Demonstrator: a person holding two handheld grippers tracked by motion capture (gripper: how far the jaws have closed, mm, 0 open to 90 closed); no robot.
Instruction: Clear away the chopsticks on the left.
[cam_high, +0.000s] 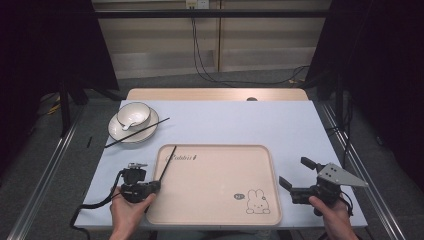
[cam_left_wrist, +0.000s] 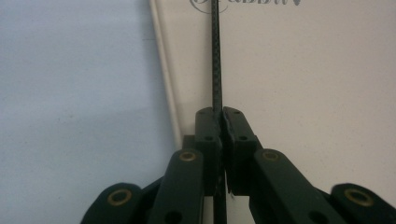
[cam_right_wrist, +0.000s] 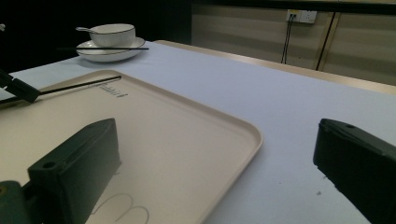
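My left gripper (cam_high: 156, 186) is shut on a black chopstick (cam_high: 167, 163) at the left edge of the beige tray (cam_high: 220, 210). That chopstick (cam_left_wrist: 216, 56) runs straight away from the closed jaws, over the tray's (cam_left_wrist: 303, 70) lettering. A second black chopstick (cam_high: 137, 132) lies across the white plate (cam_high: 116, 131), which carries a white bowl (cam_high: 134, 114) with a spoon in it. My right gripper (cam_high: 296, 173) stands open just right of the tray, empty. In the right gripper view the tray (cam_right_wrist: 187, 135) lies ahead, with the held chopstick (cam_right_wrist: 79, 85) and the bowl (cam_right_wrist: 112, 33) beyond.
The pale blue table (cam_high: 250, 122) has bare surface behind and right of the tray. A rabbit drawing (cam_high: 257, 201) marks the tray's near right corner. Cables (cam_high: 200, 60) hang down the wall behind the table. Dark curtains stand at both sides.
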